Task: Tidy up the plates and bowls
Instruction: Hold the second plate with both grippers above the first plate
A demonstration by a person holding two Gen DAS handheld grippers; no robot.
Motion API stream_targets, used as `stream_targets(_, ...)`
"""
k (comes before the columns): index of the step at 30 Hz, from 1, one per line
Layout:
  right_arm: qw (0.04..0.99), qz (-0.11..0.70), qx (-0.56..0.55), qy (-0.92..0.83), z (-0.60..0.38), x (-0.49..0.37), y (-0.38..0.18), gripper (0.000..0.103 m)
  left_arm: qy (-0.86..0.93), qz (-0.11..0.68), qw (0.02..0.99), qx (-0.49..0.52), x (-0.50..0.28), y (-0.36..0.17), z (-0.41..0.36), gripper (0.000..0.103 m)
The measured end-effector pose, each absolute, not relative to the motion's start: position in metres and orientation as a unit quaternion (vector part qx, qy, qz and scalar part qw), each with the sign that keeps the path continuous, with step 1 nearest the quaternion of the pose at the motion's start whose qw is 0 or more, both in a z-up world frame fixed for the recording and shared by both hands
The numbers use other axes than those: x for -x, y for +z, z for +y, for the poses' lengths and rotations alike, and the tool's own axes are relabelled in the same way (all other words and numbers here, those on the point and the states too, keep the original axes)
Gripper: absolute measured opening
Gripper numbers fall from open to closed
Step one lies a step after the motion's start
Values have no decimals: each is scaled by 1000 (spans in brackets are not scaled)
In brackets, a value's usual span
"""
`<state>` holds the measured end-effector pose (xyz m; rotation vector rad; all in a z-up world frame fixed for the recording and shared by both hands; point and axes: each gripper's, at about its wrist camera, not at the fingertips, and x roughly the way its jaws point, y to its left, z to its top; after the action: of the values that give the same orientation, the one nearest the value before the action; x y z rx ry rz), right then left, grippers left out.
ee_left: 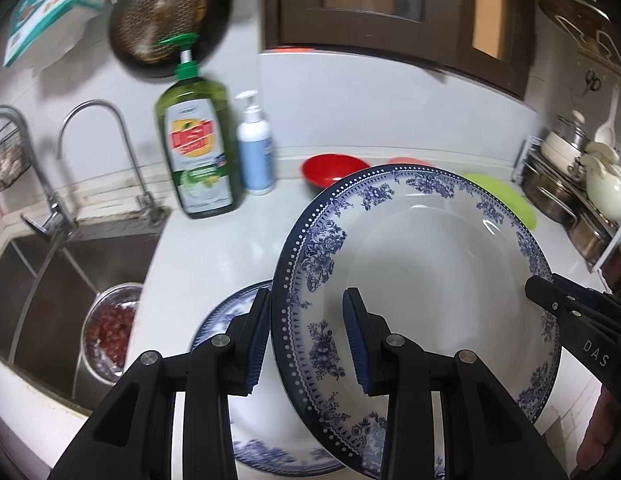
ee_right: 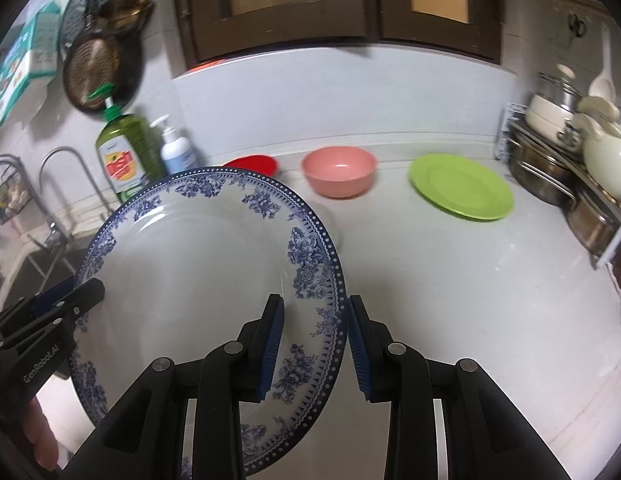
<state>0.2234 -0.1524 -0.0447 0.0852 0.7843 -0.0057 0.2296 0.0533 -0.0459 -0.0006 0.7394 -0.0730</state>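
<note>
Tilting above a second patterned plate [ee_left: 246, 452] near the surface's front edge, the blue-patterned plate [ee_left: 422, 264] is straddled by left tongs [ee_left: 306, 344] and right tongs [ee_right: 314, 350], both apparently unclamped, seemingly for stacking.

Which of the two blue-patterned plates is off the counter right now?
The upper blue-patterned plate, tilted, with both grippers at its rim; the other blue-patterned plate lies flat on the counter beneath it.

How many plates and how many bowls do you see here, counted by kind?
Plates: 3: the held blue-patterned plate, a second blue-patterned plate under it on the counter, the green plate.
Bowls: 2: the red bowl, the pink bowl.
Total: 5
</note>
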Motion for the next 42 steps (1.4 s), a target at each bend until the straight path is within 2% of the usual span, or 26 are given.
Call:
stream_targets(20,900,429,-23,69,-72,-258,-89,33,46,411,910,28,-230,-85,132,36)
stream_targets(42,869,492,-10,57,-60,-284,-149,33,53,486,872,33,-258,-149,137,36)
